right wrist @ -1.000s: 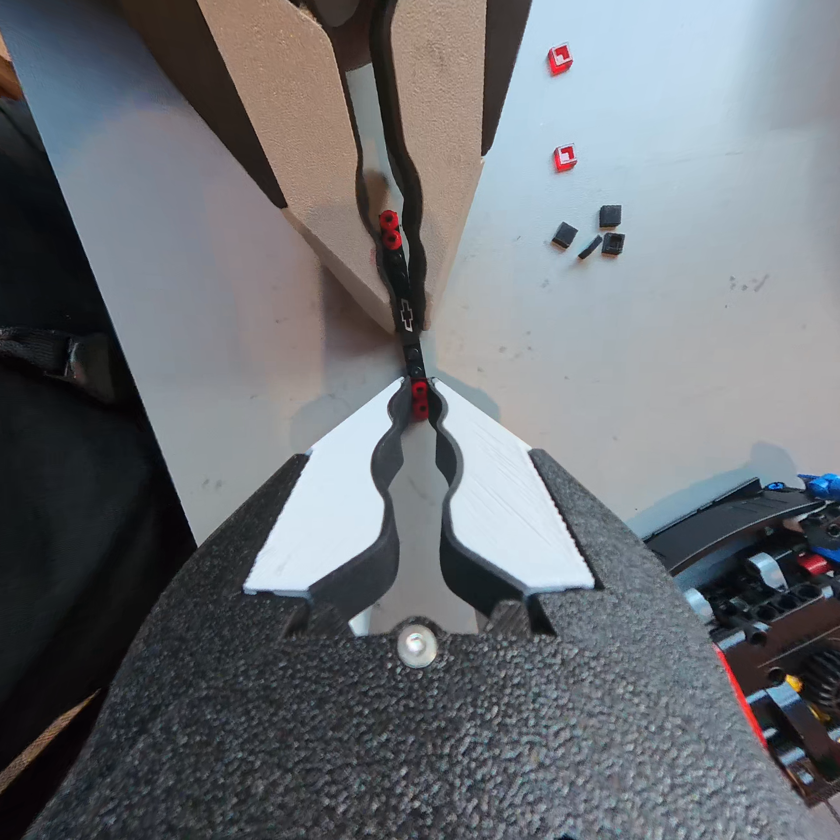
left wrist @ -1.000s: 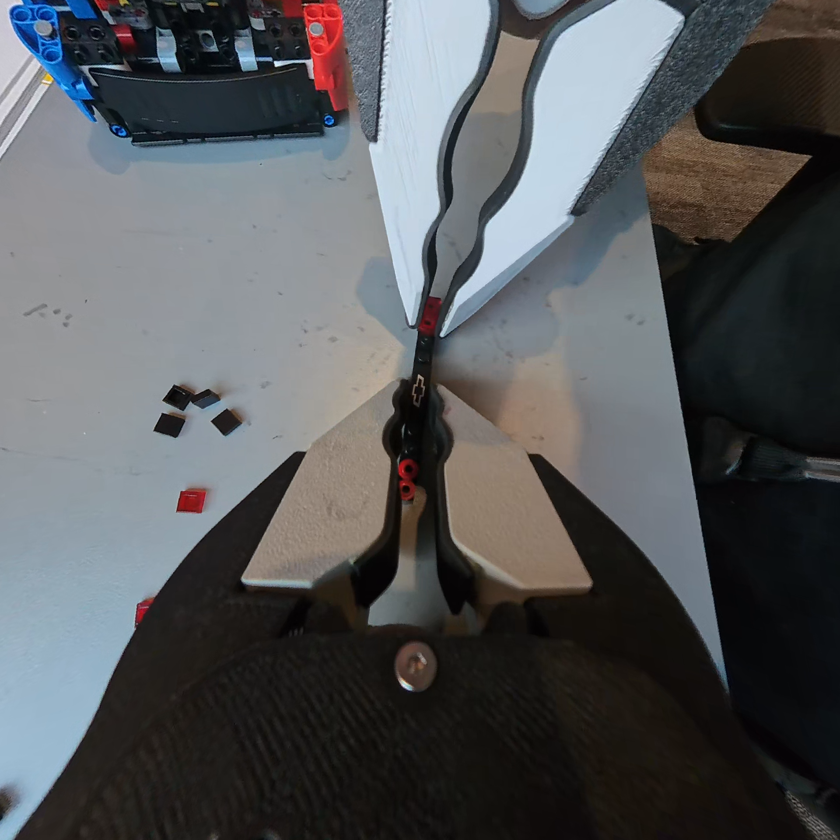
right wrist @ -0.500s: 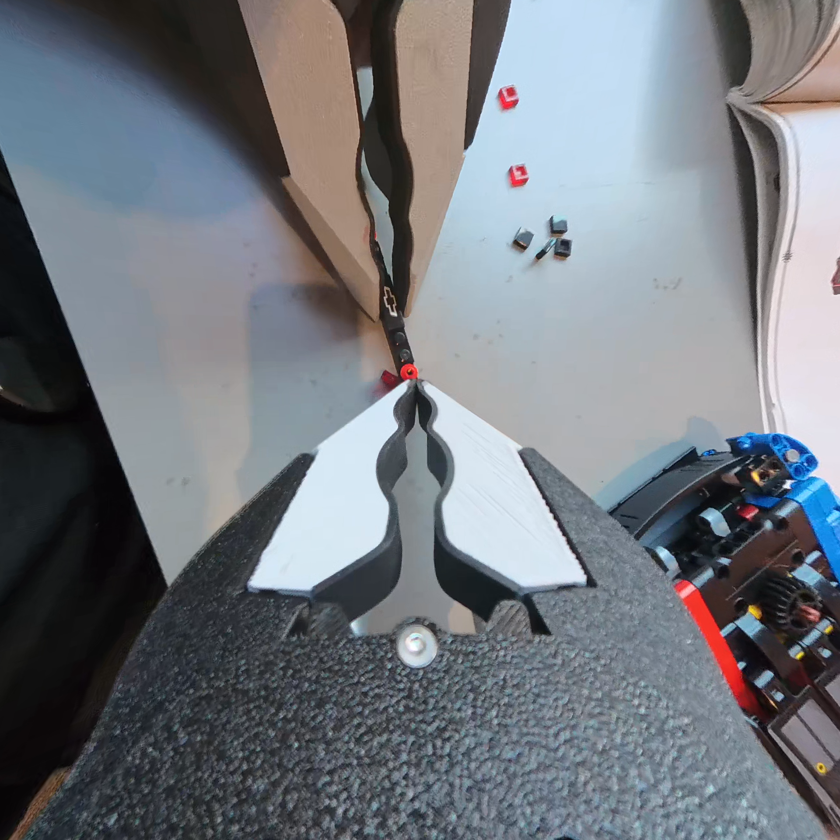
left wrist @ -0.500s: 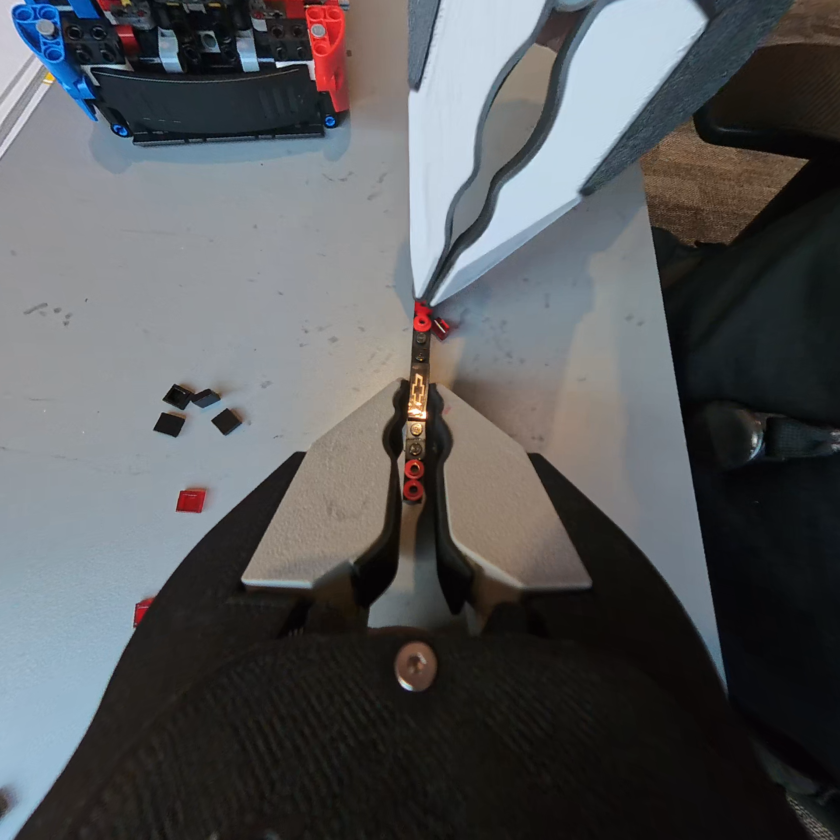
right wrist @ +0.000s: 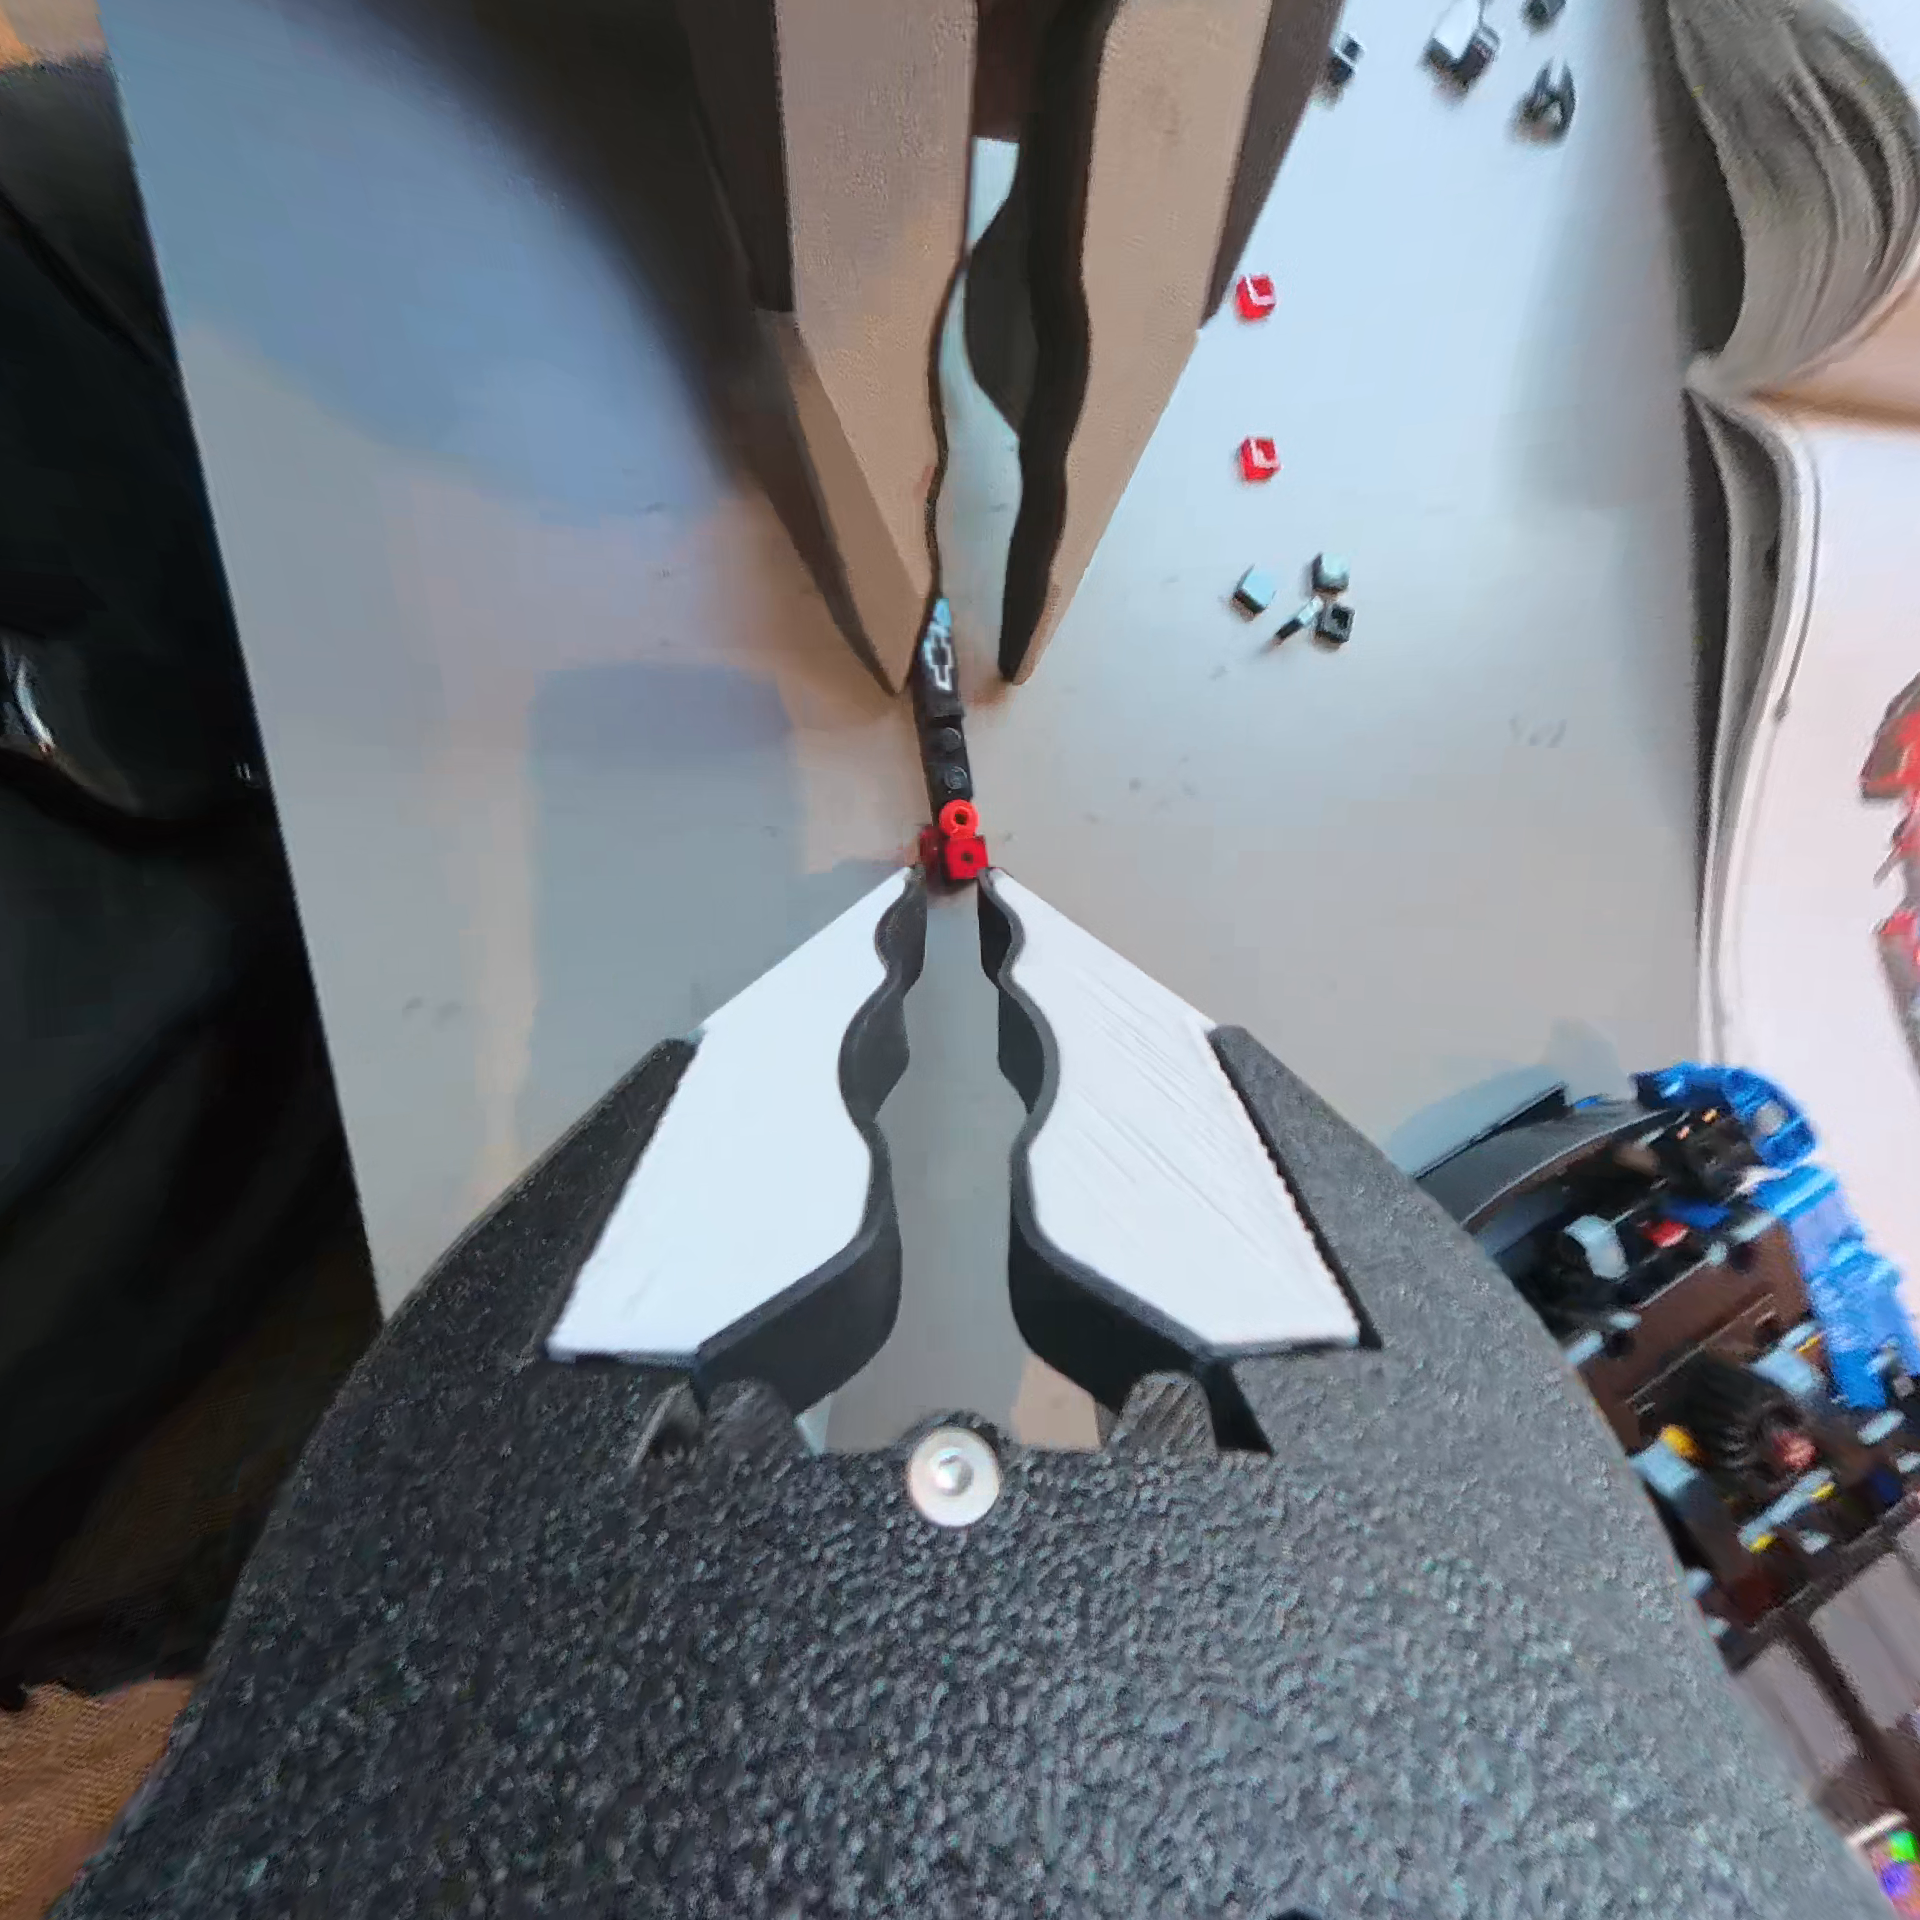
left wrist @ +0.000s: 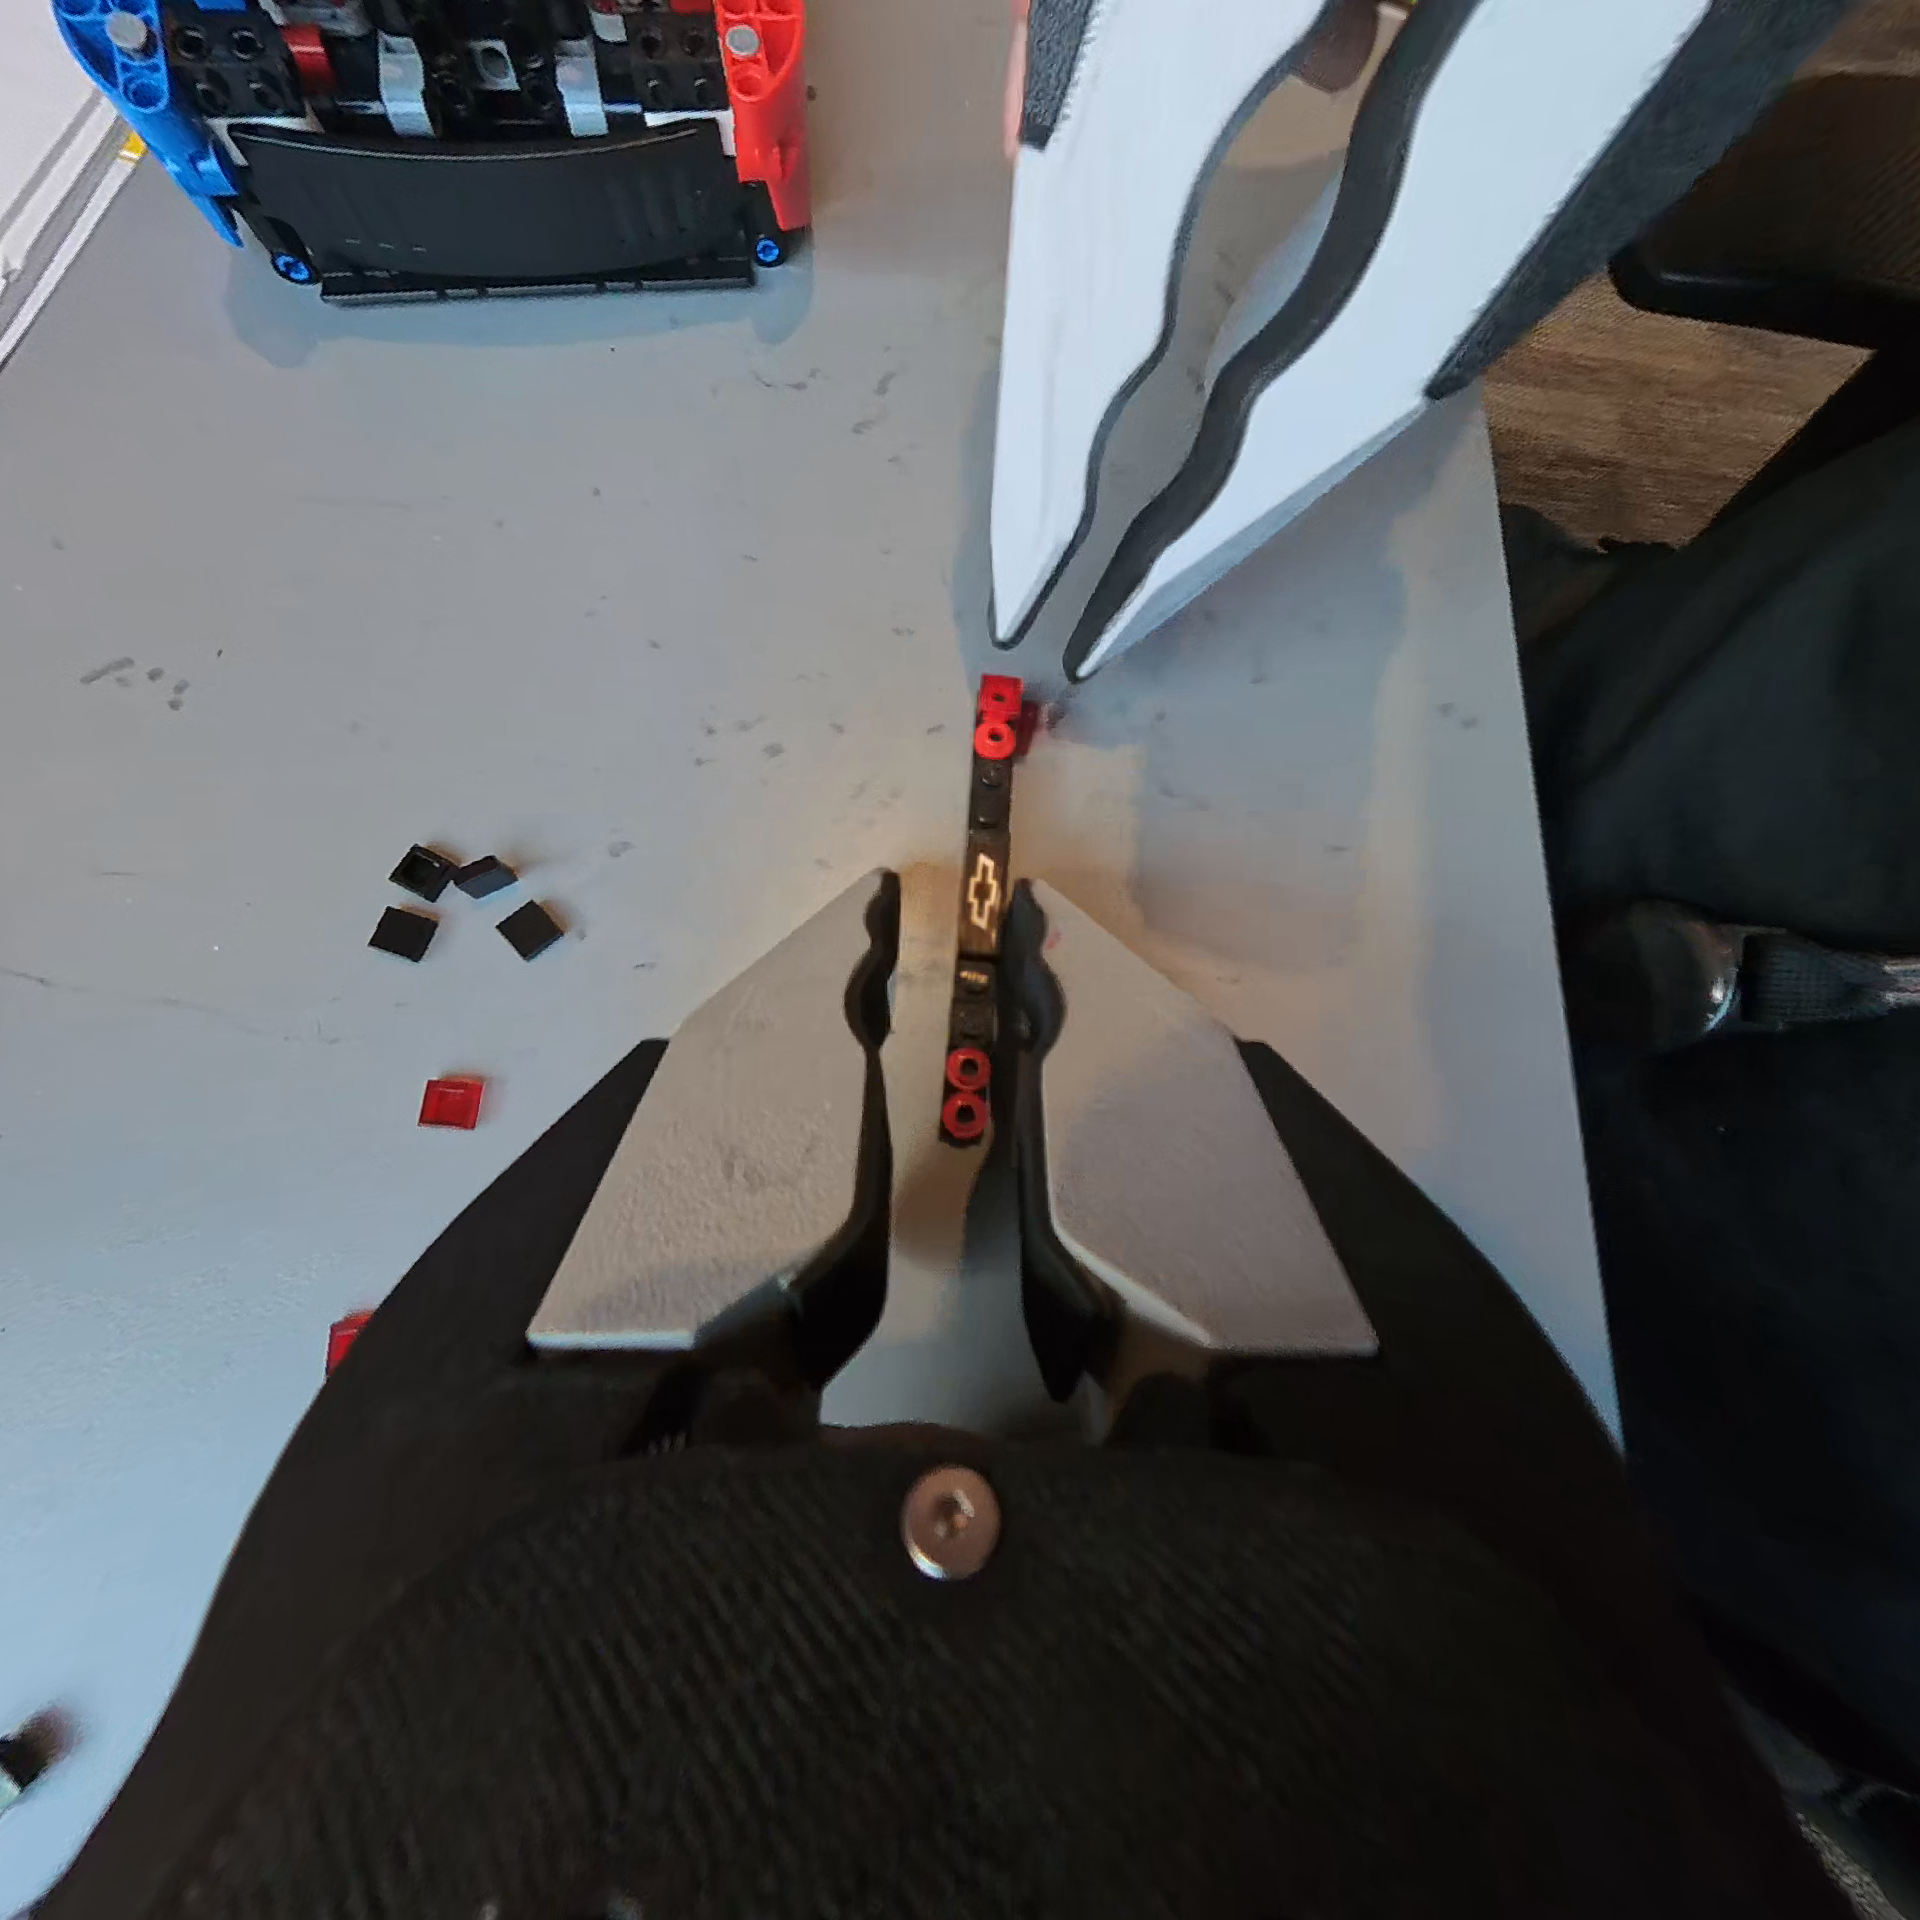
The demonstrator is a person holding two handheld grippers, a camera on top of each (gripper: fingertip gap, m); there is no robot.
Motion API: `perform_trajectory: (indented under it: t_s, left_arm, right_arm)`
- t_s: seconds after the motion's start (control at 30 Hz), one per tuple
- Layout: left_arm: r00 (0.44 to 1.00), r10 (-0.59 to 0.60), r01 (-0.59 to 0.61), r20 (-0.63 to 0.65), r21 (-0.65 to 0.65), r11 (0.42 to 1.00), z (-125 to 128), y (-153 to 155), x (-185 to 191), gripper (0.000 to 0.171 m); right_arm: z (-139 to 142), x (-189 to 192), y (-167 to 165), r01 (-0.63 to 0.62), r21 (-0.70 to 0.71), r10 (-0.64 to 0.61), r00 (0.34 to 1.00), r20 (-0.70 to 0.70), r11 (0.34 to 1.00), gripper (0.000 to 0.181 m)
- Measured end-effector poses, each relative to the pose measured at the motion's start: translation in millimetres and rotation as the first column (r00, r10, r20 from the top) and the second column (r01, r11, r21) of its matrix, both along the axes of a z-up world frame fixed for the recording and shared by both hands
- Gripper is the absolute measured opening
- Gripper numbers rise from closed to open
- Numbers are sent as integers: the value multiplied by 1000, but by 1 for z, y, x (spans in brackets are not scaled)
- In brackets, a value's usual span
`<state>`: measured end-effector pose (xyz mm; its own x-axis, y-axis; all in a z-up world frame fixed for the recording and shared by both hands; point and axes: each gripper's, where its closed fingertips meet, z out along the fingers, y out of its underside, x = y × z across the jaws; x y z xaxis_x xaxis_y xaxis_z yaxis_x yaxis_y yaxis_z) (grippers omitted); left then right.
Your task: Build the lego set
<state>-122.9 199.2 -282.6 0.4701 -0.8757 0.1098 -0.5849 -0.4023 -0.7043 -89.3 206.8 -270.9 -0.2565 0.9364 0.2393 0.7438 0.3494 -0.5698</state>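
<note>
A thin black lego strip (left wrist: pixel 982 914) with a gold emblem and red studs at both ends lies on the grey table (left wrist: pixel 623 623). My left gripper (left wrist: pixel 954 899) is open around it, and the strip rests against the right-hand finger (left wrist: pixel 1143 1143). Small red pieces (left wrist: pixel 1003 691) sit at the strip's far end. My right gripper (right wrist: pixel 948 883), white-fingered, is slightly open and empty, with its tips just short of the red pieces (right wrist: pixel 958 852). It also shows in the left wrist view (left wrist: pixel 1039 655). The left gripper (right wrist: pixel 954 675) and strip (right wrist: pixel 940 717) also show in the right wrist view.
A part-built lego car (left wrist: pixel 468 156) stands at the back left, also in the right wrist view (right wrist: pixel 1714 1299). Several black tiles (left wrist: pixel 468 904) and red tiles (left wrist: pixel 453 1101) lie left of my left gripper. An open booklet (right wrist: pixel 1766 623) lies beyond. The table edge (left wrist: pixel 1538 935) runs close on the right. About 5 cm separates my left fingertips from my right.
My left gripper has opened and let go of the strip. My right gripper has drawn back from the strip's far end and parted its fingers a little.
</note>
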Motion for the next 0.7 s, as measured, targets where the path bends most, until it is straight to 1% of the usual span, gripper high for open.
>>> perform_trajectory:
  t_s: [0.1, 0.13, 0.17, 0.2, 0.23, 0.37, 0.47, 0.57, 0.63, 0.7]
  left_arm:
    - [999, 22, -21, -28, 18, 1000, -1, 1, -4, 19]
    - [999, 30, -29, -28, 16, 999, -1, 1, -4, 19]
    - [999, 38, -38, -25, 18, 999, -1, 2, -5, 17]
    - [998, 50, -49, -27, 27, 998, -1, 4, -6, 7]
    - [998, 63, -62, -27, 32, 998, -1, 6, -6, 5]
    - [995, 84, -82, -54, 31, 996, -2, 12, -10, 5]
    - [991, 101, -99, -82, 27, 995, -1, 13, -13, 17]
    - [991, 106, -104, -78, 24, 994, -1, 9, -14, 20]
    - [989, 118, -117, -88, 21, 993, 0, 7, -16, 23]
    - [986, 142, -138, -86, 45, 989, 6, 7, -18, 25]
  right_arm:
    - [1, -1, -3, -104, 50, 104, 995, 9, 993, 9]
    - [2, -2, -2, -112, 68, 112, 994, 9, 991, 8]
    - [1, -2, 2, -100, 77, 99, 995, 11, 992, 7]
    - [0, -1, 4, -84, 68, 83, 996, 16, 994, 7]
    - [0, 1, 5, -67, 53, 67, 998, 12, 996, 7]
    - [3, 5, -1, -38, 1, 38, 998, -47, 999, 6]
    - [0, 3, -5, -32, -41, 29, 997, -66, 999, 8]
    - [-6, -3, -5, -24, -85, 18, 998, -62, 996, 13]
    - [-7, -5, -5, -35, -97, 29, 997, -65, 995, 12]
    - [-8, -7, -5, -51, -93, 45, 997, -64, 994, 7]
